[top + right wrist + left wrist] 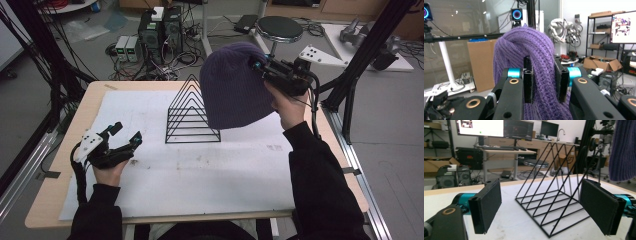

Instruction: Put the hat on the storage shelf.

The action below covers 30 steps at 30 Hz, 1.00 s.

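Note:
A purple knit beanie [232, 85] hangs in the air above the right side of a black wire rack [191, 114] shaped like a triangle. My right gripper [261, 66] is shut on the hat's edge, and in the right gripper view the purple knit [534, 60] bunches between the two black pads [528, 80]. My left gripper [126, 134] stands open low over the white sheet at the table's left. In the left gripper view its jaws frame the wire rack [554, 202], with the beanie's side [624, 150] hanging at the upper right.
A white sheet [200, 180] covers most of the wooden table [50, 195]. Black frame posts [360, 60] rise at the right and left. Computers, cables and a stool [279, 27] stand on the floor behind the table.

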Available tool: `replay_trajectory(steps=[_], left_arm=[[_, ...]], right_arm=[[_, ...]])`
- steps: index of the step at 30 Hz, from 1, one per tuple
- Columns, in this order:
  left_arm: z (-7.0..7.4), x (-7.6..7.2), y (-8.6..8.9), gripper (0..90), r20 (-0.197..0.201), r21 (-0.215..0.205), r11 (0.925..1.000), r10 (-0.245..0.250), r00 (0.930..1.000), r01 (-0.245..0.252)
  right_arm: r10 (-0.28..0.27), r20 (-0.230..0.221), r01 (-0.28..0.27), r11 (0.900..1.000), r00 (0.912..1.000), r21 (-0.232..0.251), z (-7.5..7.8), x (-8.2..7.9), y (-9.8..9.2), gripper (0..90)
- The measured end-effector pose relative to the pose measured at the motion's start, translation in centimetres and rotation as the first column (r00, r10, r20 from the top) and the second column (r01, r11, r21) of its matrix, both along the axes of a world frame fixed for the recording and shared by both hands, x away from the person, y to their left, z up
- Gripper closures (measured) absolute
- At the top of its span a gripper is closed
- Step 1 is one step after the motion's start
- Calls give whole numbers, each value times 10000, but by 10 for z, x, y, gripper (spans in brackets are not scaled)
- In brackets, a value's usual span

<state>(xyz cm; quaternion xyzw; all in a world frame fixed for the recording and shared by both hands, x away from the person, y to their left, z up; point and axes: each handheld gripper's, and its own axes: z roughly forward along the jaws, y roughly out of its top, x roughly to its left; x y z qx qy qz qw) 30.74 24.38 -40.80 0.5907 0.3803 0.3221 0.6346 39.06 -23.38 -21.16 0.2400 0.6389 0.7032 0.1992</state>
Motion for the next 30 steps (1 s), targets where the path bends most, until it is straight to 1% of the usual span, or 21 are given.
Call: replay_trajectory(steps=[3, 7, 10, 12, 14, 16, 18, 19, 20, 21, 22, 25, 26, 27, 28, 29, 30], left_arm=[[2, 2, -6, 188, 57, -191, 9996, -216, 9997, 218], [6, 4, -10, 189, 145, -484, 9976, -481, 9987, 487], [9, 7, -15, 191, 251, -643, 9947, -792, 9965, 807], [8, 9, -18, 199, 272, -808, 9913, -1016, 9945, 1035], [7, 10, -21, 207, 231, -787, 9892, -1223, 9922, 1238], [9, 10, -23, 207, 162, -611, 9870, -1482, 9888, 1489], [15, 12, -28, 202, 261, -505, 9832, -1742, 9844, 1754], [18, 12, -30, 202, 463, -611, 9805, -1842, 9818, 1868], [20, 14, -31, 212, 554, -783, 9766, -1964, 9790, 2004], [22, 16, -33, 219, 418, -825, 9746, -2054, 9778, 2083], [23, 18, -35, 211, 412, -874, 9727, -2122, 9764, 2151], [24, 23, -42, 213, 325, -809, 9676, -2372, 9709, 2391], [24, 24, -44, 213, 360, -859, 9649, -2461, 9686, 2483], [24, 24, -46, 214, 343, -919, 9615, -2567, 9659, 2588], [27, 27, -49, 211, 202, -830, 9575, -2754, 9611, 2761], [30, 29, -53, 202, 201, -678, 9562, -2840, 9586, 2847], [33, 30, -57, 203, 324, -673, 9515, -2987, 9538, 3003]], right_arm=[[83, 77, -84, 9997, 9999, 212, 2, -2, 6, 750], [204, 52, -207, 9985, 9998, 513, 5, -4, 12, 750], [409, 91, -413, 9979, 9991, 506, 8, -5, 18, 750], [497, 126, -503, 9974, 9987, 508, 9, -6, 23, 750], [605, 128, -611, 9970, 9981, 483, 10, -7, 26, 750], [653, 140, -659, 9964, 9978, 526, 10, -7, 30, 750], [739, 142, -745, 9959, 9972, 517, 11, -6, 34, 750], [773, 128, -779, 9956, 9969, 522, 11, -6, 36, 750], [859, 114, -864, 9947, 9962, 567, 11, -6, 38, 749], [905, 85, -908, 9944, 9959, 535, 11, -6, 40, 749], [945, 129, -951, 9941, 9954, 520, 12, -7, 42, 749], [1064, 186, -1072, 9930, 9942, 500, 13, -8, 47, 749], [1071, 191, -1080, 9929, 9941, 501, 13, -9, 48, 749], [1127, 202, -1136, 9922, 9934, 506, 13, -8, 49, 749], [1130, 175, -1138, 9921, 9934, 525, 14, -8, 50, 749], [1143, 159, -1149, 9920, 9933, 520, 14, -8, 51, 749], [1176, 154, -1183, 9915, 9929, 534, 14, -7, 52, 749]])
